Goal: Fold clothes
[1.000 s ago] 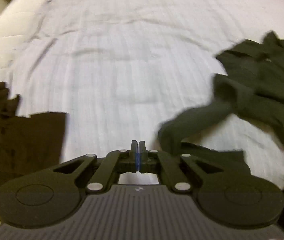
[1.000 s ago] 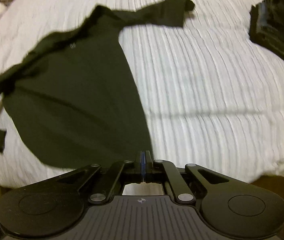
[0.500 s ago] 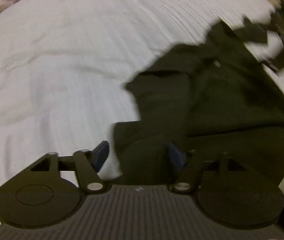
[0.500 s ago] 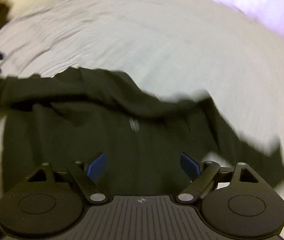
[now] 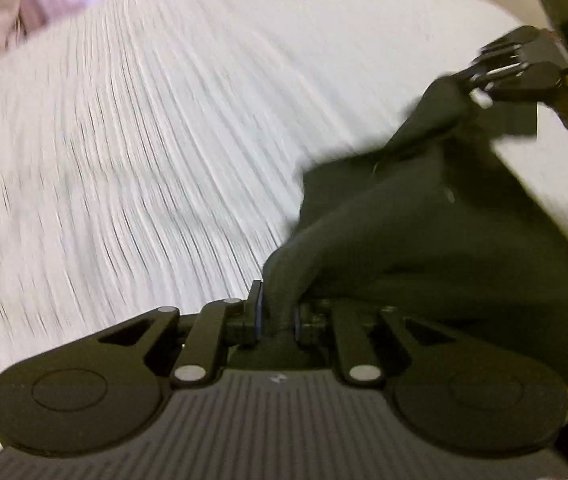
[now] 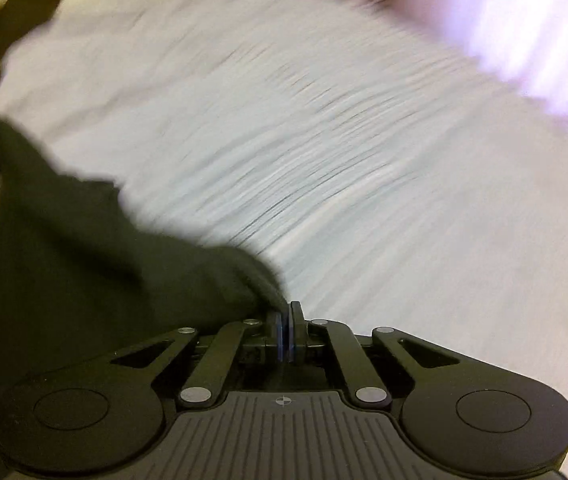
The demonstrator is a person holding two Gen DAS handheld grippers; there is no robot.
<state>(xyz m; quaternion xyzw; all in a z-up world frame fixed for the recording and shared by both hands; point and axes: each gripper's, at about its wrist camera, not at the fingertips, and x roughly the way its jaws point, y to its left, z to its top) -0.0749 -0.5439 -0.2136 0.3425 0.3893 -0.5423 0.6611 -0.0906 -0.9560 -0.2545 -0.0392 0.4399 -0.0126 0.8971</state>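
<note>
Left gripper (image 5: 275,314): jaws clamped on a bunched fold of the dark olive fabric garment (image 5: 424,236). Right gripper (image 6: 286,330): jaws closed together on the garment's edge (image 6: 83,248). The garment spans between both grippers above the white ribbed bed cover (image 5: 143,140). Both views are motion-blurred.

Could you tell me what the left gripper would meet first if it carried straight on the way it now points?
Probably the dark shirt that the left gripper already clamps; beyond it, the white bedcover. Motion blur leaves depth uncertain.
</note>
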